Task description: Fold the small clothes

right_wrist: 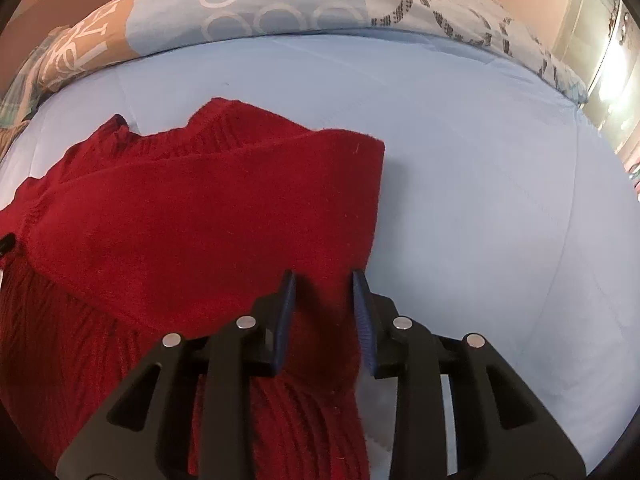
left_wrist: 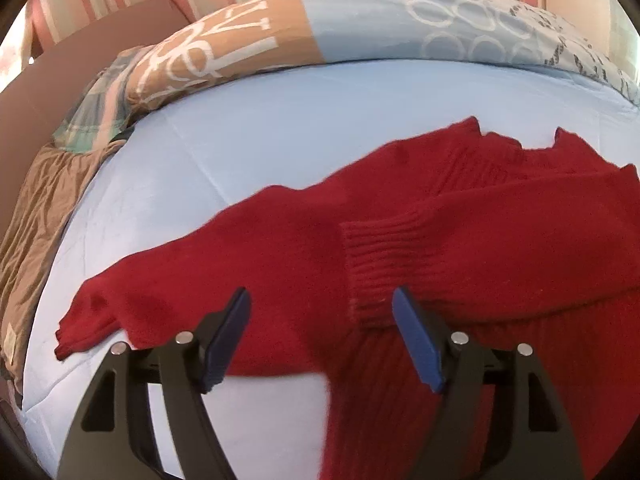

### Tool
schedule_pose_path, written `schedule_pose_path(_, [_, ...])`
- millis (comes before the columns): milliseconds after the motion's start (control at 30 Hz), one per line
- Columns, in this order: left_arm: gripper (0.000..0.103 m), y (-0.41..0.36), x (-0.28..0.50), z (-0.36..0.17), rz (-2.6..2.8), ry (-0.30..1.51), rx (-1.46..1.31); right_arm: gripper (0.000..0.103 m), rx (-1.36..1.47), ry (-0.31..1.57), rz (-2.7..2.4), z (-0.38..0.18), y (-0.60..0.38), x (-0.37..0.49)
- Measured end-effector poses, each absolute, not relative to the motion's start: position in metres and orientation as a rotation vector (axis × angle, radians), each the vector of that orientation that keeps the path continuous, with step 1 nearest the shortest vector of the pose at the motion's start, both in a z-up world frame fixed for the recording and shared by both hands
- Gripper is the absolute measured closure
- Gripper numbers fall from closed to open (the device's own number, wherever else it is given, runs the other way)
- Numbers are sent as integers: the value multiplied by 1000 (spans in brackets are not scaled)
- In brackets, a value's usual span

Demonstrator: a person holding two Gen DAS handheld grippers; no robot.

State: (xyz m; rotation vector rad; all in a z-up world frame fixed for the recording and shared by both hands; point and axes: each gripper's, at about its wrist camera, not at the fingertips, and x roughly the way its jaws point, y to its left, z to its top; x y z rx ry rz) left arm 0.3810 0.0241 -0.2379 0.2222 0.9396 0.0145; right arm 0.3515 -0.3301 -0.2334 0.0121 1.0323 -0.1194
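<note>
red sweater (right_wrist: 192, 208) on the bed (right_wrist: 480, 200); right tongs (right_wrist: 324, 280) clamped on its right edge, left tongs (left_wrist: 322, 300) apart; lift slowly, fold inward evenly.

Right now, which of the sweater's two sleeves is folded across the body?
The sleeve with the ribbed cuff, lying across the red sweater beside the left gripper. The other sleeve stretches out flat on the blue sheet.

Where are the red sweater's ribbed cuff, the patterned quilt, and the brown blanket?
cuff (left_wrist: 374, 256): left wrist view, middle of its ribbing.
quilt (left_wrist: 360, 20): left wrist view, plain blue panel.
blanket (left_wrist: 44, 208): left wrist view, its crumpled middle.
</note>
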Motion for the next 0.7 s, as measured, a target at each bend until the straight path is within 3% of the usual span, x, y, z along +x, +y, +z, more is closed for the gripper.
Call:
schedule_pose_path(133, [29,10,380,-221,-76,900,165,69,-27,984,-99,-221,-317,346])
schedule_pose_path(333, [28,-34,403,-255,-36,958,242,69,-86,992,-59,-223,-298,349])
schedule_pose_path(433, [14,-23,409,-265,-18,986,183,69,-87,1026,-76,-234,-303,352])
schedule_pose_path(533, [14,-10,412,-258,-18,998,101,68,-72,1034,-76,-233,-306,352])
schedule_pose_path(567, [14,-8,411,-253,-15,989,94,67,-67,1021,-68,-228,-305,350])
schedule_pose_path(633, [14,-1,404,-240,-12,964,95,54,-55,976,-42,-211,-300,346])
schedule_pose_path(700, [14,8,397,-230,-2,951,96,51,-67,926,-12,-193,-287,343])
